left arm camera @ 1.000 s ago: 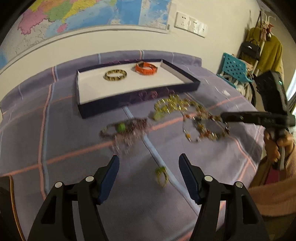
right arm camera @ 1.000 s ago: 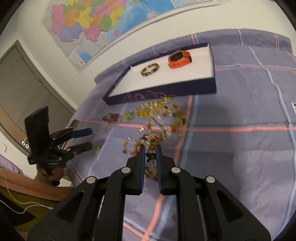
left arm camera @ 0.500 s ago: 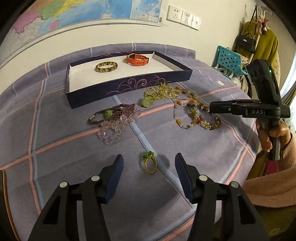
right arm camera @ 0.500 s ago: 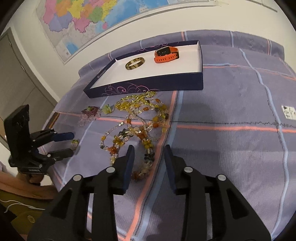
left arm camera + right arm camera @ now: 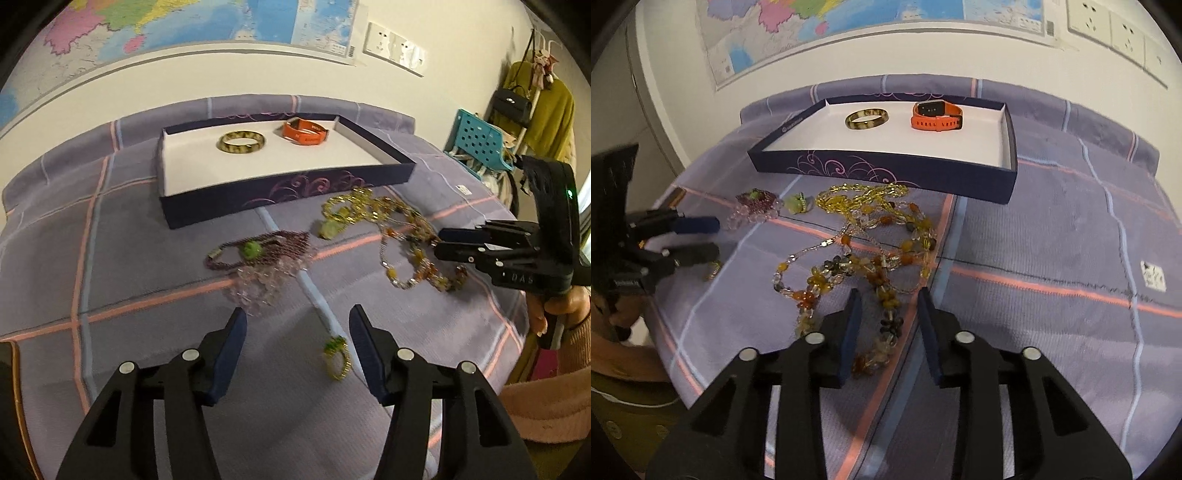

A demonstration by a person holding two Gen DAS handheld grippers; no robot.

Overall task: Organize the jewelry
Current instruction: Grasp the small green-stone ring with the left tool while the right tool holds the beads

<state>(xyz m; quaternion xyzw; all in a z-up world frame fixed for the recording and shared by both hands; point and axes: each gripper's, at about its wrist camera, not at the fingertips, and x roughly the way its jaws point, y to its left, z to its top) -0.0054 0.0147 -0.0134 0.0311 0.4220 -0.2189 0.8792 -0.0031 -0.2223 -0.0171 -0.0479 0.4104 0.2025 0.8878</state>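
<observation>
Left gripper [image 5: 295,332] wide, straddling green ring [image 5: 336,356], lined up for pickup. Right gripper [image 5: 888,325] closing, pads clear of amber necklace [image 5: 882,325]. Tray [image 5: 886,171] waiting at far edge.

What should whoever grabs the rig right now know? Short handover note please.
Left gripper: open, small gold ring on the cloth between its fingers, not gripped.
Right gripper: jaws closing, amber bead necklace between them, pads not yet on it.
Done: bangle and orange watch in the tray.
Left: ring, amber necklace, yellow necklace, purple and clear bracelets, all loose in front of the tray.
</observation>
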